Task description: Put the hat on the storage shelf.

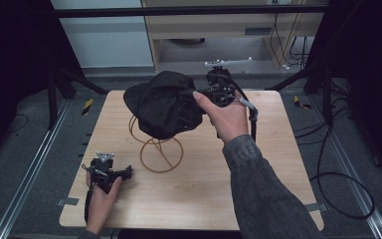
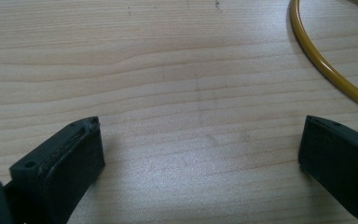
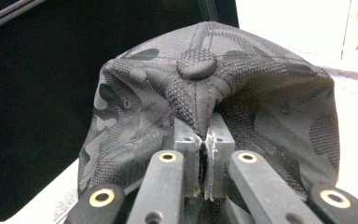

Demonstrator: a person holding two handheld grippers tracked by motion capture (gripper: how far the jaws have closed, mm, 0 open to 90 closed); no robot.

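A black camouflage cap (image 1: 164, 103) hangs over the top of a yellow wire stand (image 1: 160, 152) at the middle of the table. My right gripper (image 1: 199, 93) is shut on the cap's crown fabric; in the right gripper view the jaws pinch the cloth just below the top button (image 3: 196, 63). My left gripper (image 1: 128, 173) rests near the table's front left, jaws wide open over bare wood, with the stand's yellow base ring (image 2: 326, 70) at its upper right. The left fingers (image 2: 63, 161) hold nothing.
The wooden table (image 1: 258, 164) has metal rails along both sides. Cables lie on the floor at the right (image 1: 338, 179). A wooden cabinet (image 1: 219, 30) stands beyond the far edge.
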